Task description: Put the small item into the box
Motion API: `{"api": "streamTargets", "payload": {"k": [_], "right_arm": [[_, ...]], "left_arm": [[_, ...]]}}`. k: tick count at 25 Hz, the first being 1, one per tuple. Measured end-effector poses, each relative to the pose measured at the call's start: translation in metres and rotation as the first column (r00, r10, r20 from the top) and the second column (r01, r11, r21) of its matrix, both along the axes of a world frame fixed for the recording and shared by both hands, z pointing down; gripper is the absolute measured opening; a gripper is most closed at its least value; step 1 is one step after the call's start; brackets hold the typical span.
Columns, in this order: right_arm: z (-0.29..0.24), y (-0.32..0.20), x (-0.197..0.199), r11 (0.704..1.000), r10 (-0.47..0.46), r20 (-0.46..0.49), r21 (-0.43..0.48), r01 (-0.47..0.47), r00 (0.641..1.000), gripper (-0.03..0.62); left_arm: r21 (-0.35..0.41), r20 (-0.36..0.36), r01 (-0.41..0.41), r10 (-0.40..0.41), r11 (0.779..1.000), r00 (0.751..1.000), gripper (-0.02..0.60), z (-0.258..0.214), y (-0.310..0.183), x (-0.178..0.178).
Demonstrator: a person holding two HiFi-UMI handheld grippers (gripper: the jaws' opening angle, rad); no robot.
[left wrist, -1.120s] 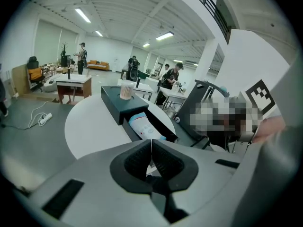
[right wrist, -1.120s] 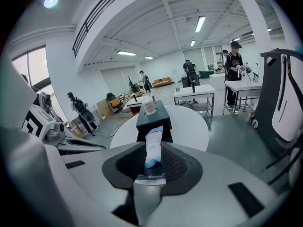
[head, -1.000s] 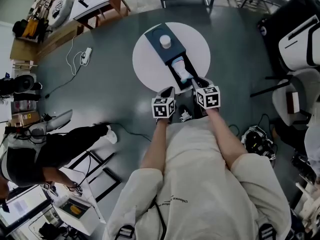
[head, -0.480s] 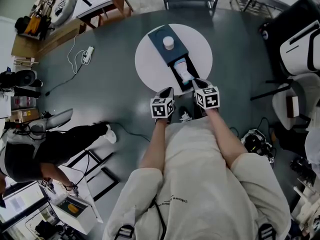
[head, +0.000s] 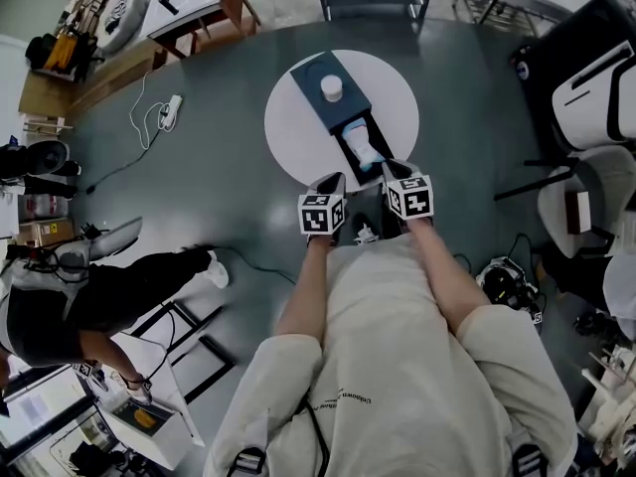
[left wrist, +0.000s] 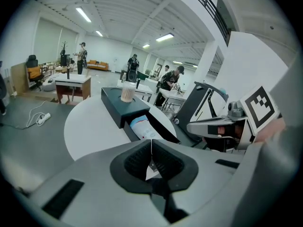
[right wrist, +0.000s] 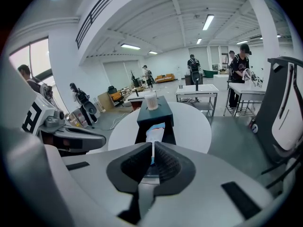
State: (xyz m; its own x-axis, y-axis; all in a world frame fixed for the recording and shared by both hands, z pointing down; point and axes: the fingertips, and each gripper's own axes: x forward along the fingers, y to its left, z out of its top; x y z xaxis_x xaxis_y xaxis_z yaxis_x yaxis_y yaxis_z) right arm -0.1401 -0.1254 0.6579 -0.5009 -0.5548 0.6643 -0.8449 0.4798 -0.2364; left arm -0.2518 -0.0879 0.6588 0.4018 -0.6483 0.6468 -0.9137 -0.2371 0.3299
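A dark box (head: pixel 316 75) lies on the round white table (head: pixel 293 137) with a white cup (head: pixel 331 86) on its top. Its drawer (head: pixel 350 151) is pulled out toward me and holds a white and blue packet (head: pixel 364 147). My right gripper (head: pixel 390 167) is shut at the drawer's near end. In the right gripper view the packet (right wrist: pixel 155 132) lies just beyond the right gripper (right wrist: pixel 152 150); whether they touch I cannot tell. My left gripper (head: pixel 333 180) is shut and empty at the table's near edge, left of the drawer. The left gripper view shows the left gripper (left wrist: pixel 151 148) with its pads together.
A person in dark clothes (head: pixel 99 296) sits at the lower left. A cable and power strip (head: pixel 164 112) lie on the floor left of the table. Chairs (head: pixel 596 78) stand at the right, and a desk (head: pixel 199 3) at the top left.
Both grippers stay by the drawer's near end. The head view has shifted only slightly.
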Motion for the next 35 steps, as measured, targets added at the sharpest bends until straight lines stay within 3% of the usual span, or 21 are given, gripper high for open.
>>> {"api": "streamTargets", "payload": {"k": [22,27,35], "right_arm": [[0.004,0.000,0.003,1.000,-0.031,-0.041,0.000,0.031,0.999,0.043],[0.004,0.002,0.007,1.000,-0.025,-0.028,0.000,0.025,0.999,0.043],[0.005,0.002,0.001,0.999,-0.045,-0.022,-0.002,0.045,0.999,0.043]], "left_arm": [[-0.025,-0.047,0.004,-0.005,1.000,0.999,0.021,0.005,-0.001,0.008],[-0.033,-0.087,0.050,-0.053,0.998,0.995,0.021,0.006,0.000,0.006],[-0.024,-0.074,0.037,-0.039,0.999,0.996,0.021,0.004,-0.002,0.006]]}}
